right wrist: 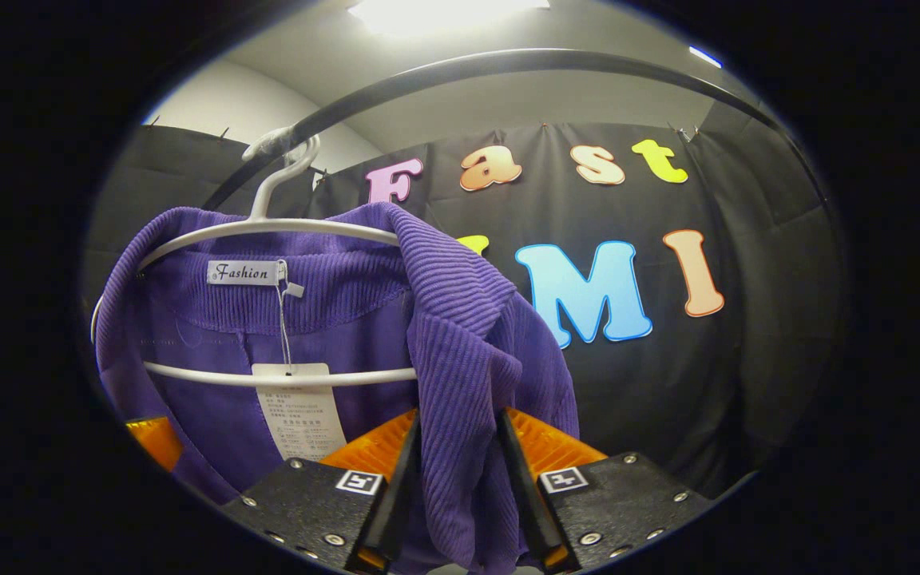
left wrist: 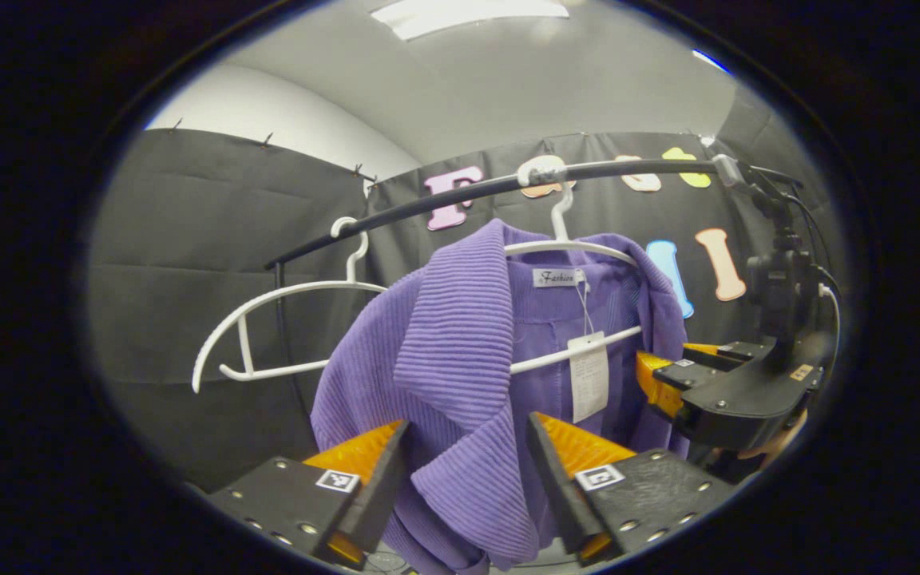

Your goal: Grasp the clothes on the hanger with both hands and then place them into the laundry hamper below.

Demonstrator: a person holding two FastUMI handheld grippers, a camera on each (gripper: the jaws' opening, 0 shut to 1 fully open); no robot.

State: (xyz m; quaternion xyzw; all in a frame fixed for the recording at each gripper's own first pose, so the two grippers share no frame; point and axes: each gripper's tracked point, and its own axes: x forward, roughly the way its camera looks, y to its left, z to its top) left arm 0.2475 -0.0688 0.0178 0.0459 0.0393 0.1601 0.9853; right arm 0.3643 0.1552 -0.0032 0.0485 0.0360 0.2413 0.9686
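Note:
A purple ribbed garment [left wrist: 460, 335] hangs on a white hanger [left wrist: 544, 363] from a black rail [left wrist: 460, 196]. In the left gripper view, my left gripper [left wrist: 468, 455] is closed on the garment's folded left lapel, fabric packed between both fingers. My right gripper [left wrist: 668, 383] shows farther off at the garment's right edge. In the right gripper view, the right gripper [right wrist: 458, 455] pinches the other front edge of the garment [right wrist: 460, 335] below the hanger [right wrist: 268, 226]. A paper tag [right wrist: 300, 407] dangles from the collar.
A second white hanger [left wrist: 268, 299], bare, hangs on the rail to the left of the garment. The rail's upright post [left wrist: 280, 319] stands behind it. The rail [right wrist: 508, 60] arcs overhead in the right gripper view. Black cloth walls close the booth behind.

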